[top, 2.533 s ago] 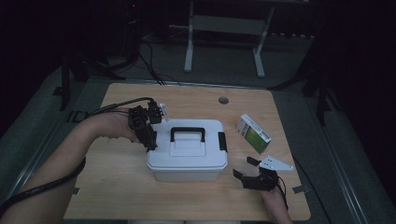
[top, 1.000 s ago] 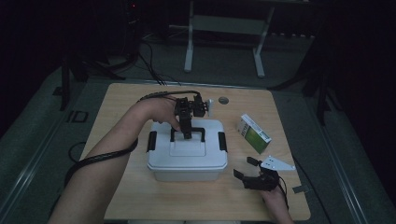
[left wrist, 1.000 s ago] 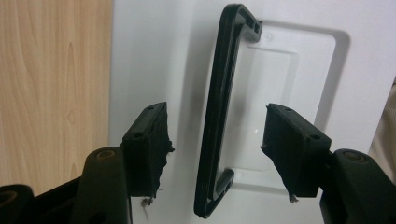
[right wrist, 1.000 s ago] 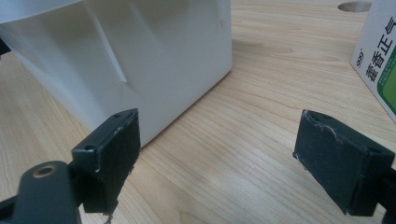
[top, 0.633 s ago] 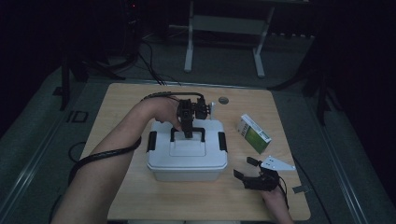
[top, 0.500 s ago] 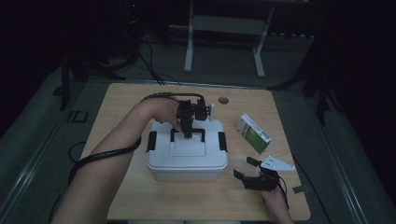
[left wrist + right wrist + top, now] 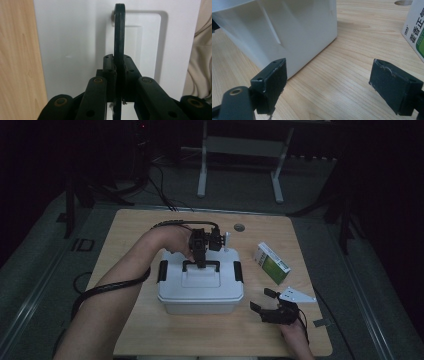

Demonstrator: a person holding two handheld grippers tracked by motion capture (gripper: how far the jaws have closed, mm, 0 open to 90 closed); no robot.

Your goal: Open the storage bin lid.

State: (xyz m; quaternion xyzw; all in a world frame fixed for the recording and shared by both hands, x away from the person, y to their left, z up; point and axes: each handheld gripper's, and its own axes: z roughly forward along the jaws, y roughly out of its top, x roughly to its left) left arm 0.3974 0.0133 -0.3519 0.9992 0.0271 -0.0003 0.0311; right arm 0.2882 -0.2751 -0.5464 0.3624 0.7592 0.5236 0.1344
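A white plastic storage box (image 7: 200,290) with black side latches sits mid-table. Its black carry handle (image 7: 201,264) stands upright on the lid. My left gripper (image 7: 200,262) reaches down onto it from the far side; its jaws have just been closing and now clamp the handle (image 7: 119,35) between the pads (image 7: 110,72). The white lid (image 7: 75,45) lies below them. My right gripper (image 7: 264,300) rests low near the table's front right, jaws wide apart, nothing between them. Its pads (image 7: 273,75) face the box's corner (image 7: 287,32) across bare wood.
A green and white carton (image 7: 271,262) lies right of the box, its edge (image 7: 414,30) in the right gripper view. A round hole (image 7: 239,227) is in the wooden tabletop (image 7: 130,235) near the far edge. A black cable (image 7: 107,287) trails along the left forearm.
The left gripper came from the box's left side to its handle, then shut its jaws on the handle. The right gripper has stayed put and open.
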